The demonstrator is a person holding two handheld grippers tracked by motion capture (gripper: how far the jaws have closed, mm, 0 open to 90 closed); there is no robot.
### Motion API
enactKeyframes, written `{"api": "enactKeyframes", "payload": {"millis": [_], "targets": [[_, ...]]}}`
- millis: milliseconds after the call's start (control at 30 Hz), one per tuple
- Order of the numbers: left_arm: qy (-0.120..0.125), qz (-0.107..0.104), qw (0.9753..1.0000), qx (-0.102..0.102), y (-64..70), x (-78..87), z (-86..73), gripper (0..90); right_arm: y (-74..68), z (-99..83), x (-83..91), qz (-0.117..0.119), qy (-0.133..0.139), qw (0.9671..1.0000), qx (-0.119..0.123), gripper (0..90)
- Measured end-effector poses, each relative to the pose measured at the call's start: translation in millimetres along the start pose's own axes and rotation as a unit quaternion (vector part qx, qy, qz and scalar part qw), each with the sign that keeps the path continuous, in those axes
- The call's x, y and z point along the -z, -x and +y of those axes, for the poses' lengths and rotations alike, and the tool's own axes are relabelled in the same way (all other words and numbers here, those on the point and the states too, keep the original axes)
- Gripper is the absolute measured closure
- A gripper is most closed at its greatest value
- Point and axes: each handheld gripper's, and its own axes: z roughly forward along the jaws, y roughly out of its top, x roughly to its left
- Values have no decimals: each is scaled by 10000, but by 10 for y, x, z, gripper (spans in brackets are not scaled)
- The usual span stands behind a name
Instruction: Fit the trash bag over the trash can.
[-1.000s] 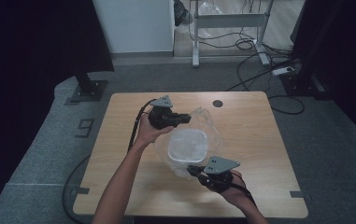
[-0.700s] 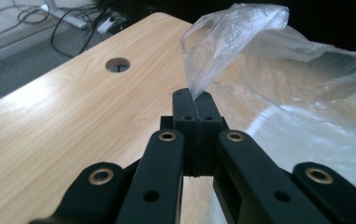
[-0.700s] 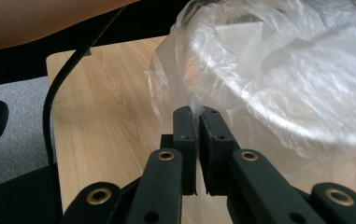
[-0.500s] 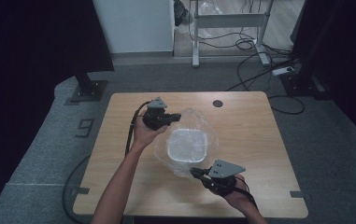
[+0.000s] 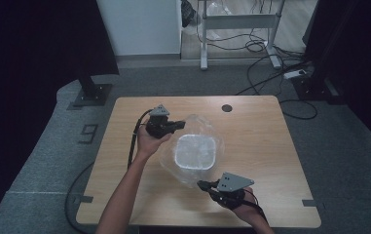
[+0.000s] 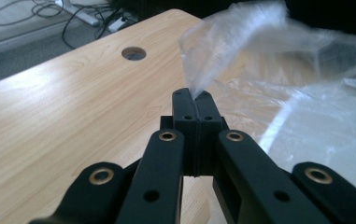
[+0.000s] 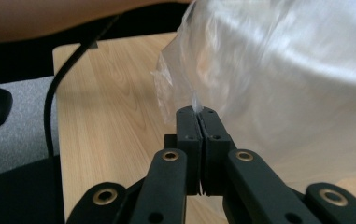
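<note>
Thing handled: a clear plastic bag (image 5: 193, 148) with a white, square, rounded-corner container (image 5: 195, 151) seen through the film; whether the container is fully enclosed cannot be told.
Where it is: at the middle of the wooden table (image 5: 261, 141), between the two grippers, with its film spread out around the container.
Left gripper (image 5: 179, 126): jaws pressed together on a pinch of film at the bag's far-left edge; in the left gripper view (image 6: 195, 97) a peak of film is seen rising out of the closed tips.
Right gripper (image 5: 203, 185): jaws likewise closed on a small tuft of film at the bag's near edge, as shown in the right gripper view (image 7: 196, 112).
Film, judged: thin, limp and slippery; it is expected to crumple, stretch and slide out of a shallow pinch, and could tear if pulled hard at one point.
Container, judged: light, stiff-walled and probably empty; it is likely to shift or tip inside the bag when the film is lifted.
Where to hold, judged: opposite edges of the film, as held now, with a deep bite of gathered plastic preferred to a thin single layer.
Table hole (image 5: 227, 107): lying well apart from the bag, at the far side.
</note>
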Motion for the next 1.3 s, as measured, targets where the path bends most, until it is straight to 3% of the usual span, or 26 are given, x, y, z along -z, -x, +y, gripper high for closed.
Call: {"api": "enactKeyframes", "payload": {"millis": [100, 333, 467, 700, 867, 933, 1000, 1133, 1300], "targets": [[15, -29, 10000, 15, -5, -7, -25, 900, 16, -65, -43, -8, -38, 10000, -44, 872], [11, -15, 10000, -32, 24, 21, -17, 900, -75, -14, 98, -103, 243, 9996, 120, 620], [-3, 4, 10000, -30, 42, 24, -14, 900, -104, 18, 165, -40, 351, 9991, 230, 548], [-37, 21, 10000, -35, 69, 26, -5, 900, -82, 34, 69, 150, 295, 9992, 241, 507], [-47, 24, 10000, -10, 72, 21, -2, 900, -115, 50, -44, 257, 193, 9989, 339, 537], [-51, 19, 10000, -11, 74, 14, -3, 900, -130, 33, -97, 205, 86, 9989, 417, 546], [-53, 16, 10000, -22, 78, 3, -2, 900, -136, 14, -136, 89, -3, 9989, 457, 622], [-76, 0, 10000, -21, 80, -25, -6, 900, -94, -1, -181, -196, -158, 9993, 290, 862], [-72, -2, 10000, -22, 61, -34, -20, 900, -25, -85, -172, 44, -159, 9998, 64, 893]]}}
